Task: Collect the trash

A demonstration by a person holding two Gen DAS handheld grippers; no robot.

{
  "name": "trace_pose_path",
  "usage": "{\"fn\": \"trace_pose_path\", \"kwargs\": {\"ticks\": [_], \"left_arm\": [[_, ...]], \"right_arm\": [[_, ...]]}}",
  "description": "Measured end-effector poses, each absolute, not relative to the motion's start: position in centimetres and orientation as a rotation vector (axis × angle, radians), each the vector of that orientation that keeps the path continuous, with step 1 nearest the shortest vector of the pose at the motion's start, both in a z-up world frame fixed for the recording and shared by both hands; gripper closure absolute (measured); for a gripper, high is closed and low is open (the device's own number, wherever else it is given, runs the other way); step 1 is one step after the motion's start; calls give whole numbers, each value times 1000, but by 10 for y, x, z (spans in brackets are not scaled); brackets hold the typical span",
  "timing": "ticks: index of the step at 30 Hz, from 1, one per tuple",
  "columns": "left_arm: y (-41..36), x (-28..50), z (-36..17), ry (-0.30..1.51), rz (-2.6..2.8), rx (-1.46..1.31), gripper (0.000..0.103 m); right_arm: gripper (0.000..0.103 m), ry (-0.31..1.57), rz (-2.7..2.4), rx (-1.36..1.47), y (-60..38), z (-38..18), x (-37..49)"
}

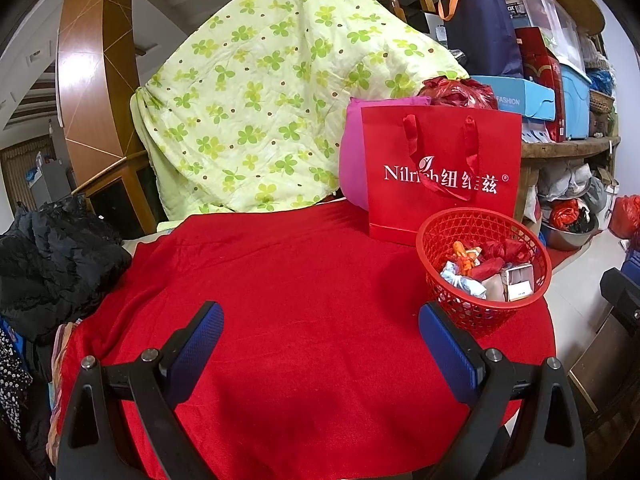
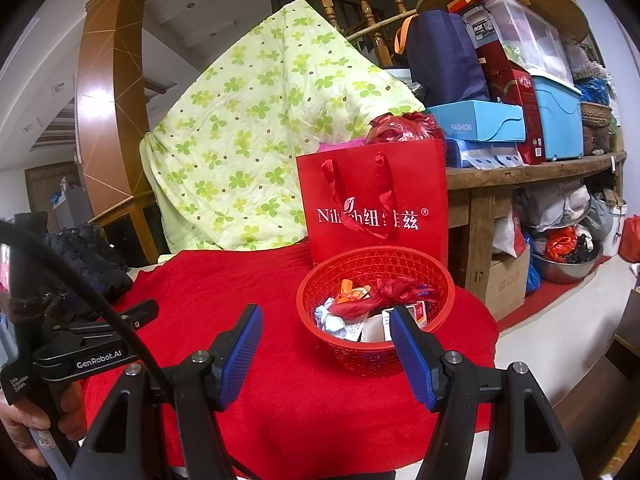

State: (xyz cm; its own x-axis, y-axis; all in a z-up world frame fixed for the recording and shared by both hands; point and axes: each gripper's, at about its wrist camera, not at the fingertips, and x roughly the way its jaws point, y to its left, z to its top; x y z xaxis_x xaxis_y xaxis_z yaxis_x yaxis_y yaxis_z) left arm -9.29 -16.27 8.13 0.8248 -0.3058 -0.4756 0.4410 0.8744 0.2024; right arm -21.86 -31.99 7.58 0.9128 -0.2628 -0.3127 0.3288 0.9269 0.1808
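A red plastic basket (image 1: 442, 236) (image 2: 320, 280) stands on the red cloth-covered table (image 1: 280, 280) (image 2: 224, 280) at the right. It holds crumpled wrappers, red scraps, an orange piece and a small box (image 1: 519, 281). My left gripper (image 1: 320, 328) hovers over the bare cloth left of the basket, jaws apart with nothing between them. My right gripper (image 2: 326, 338) is open just in front of the basket, its right finger (image 2: 412, 360) overlapping the basket's near rim. In the right wrist view the left gripper's body (image 2: 92, 344) shows at the left, held by a hand (image 2: 24, 424).
A red paper gift bag (image 1: 440, 172) (image 2: 376, 200) stands behind the basket, with a pink cushion (image 1: 354, 160) beside it. A green clover-print quilt (image 1: 260, 100) (image 2: 248, 140) drapes behind the table. Dark clothing (image 1: 52, 264) lies at the left. Cluttered shelves (image 2: 520, 164) stand at the right.
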Motion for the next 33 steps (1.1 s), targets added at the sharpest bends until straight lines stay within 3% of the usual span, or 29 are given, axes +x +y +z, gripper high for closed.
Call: {"fn": "trace_pose_path", "kwargs": {"ticks": [33], "left_arm": [[-161, -89, 81, 452, -407, 324, 5]], "right_arm": [[32, 286, -339, 230, -320, 73, -217]]}}
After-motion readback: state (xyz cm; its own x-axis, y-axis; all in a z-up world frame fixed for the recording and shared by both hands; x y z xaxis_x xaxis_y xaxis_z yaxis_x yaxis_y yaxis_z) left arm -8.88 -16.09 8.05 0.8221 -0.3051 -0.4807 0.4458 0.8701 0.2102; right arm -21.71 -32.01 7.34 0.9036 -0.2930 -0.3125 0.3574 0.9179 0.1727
